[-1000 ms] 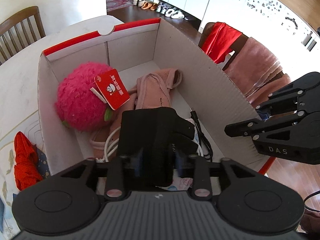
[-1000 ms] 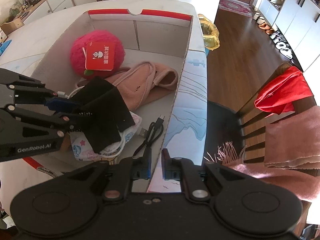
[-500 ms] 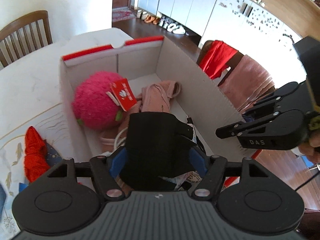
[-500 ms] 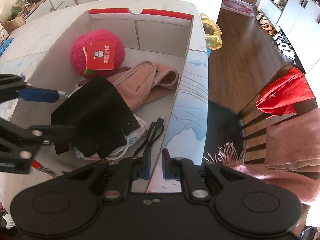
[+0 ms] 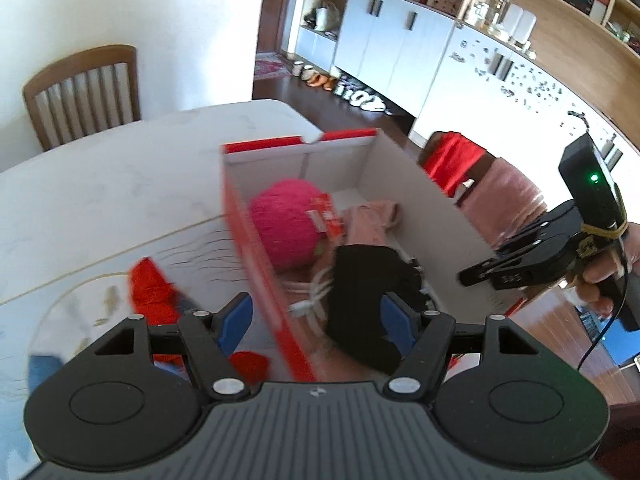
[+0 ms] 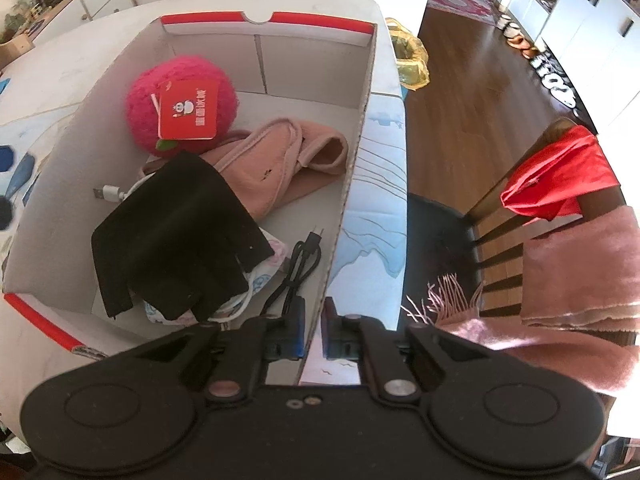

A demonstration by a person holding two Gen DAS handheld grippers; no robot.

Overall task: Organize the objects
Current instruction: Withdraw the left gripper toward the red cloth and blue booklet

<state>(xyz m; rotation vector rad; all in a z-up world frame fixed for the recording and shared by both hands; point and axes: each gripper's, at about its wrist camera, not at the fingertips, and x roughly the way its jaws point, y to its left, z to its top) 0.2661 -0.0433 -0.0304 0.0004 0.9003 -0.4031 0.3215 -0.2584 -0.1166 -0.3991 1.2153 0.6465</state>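
- Our left gripper [image 5: 316,320] has its blue-padded fingers [image 5: 234,322] spread wide apart with nothing between them, straddling the near red-edged wall of the open white cardboard box [image 5: 416,204].
- Our right gripper [image 6: 314,330] has its fingers nearly together on either side of the box's right wall; we cannot tell whether they actually pinch the cardboard.
- The black fabric glove [image 6: 172,236] lies loose inside the box, on top of a white charging cable [image 6: 110,192] and a pale patterned cloth [image 6: 264,276].
- Behind it sit a fuzzy pink plush ball with a red tag [image 6: 180,108] and a pink fleece garment [image 6: 280,160]; a coiled black cable [image 6: 300,264] lies just beside the right wall.
- Outside the box, a crumpled red cloth [image 5: 152,292] rests on the white table [image 5: 100,184].
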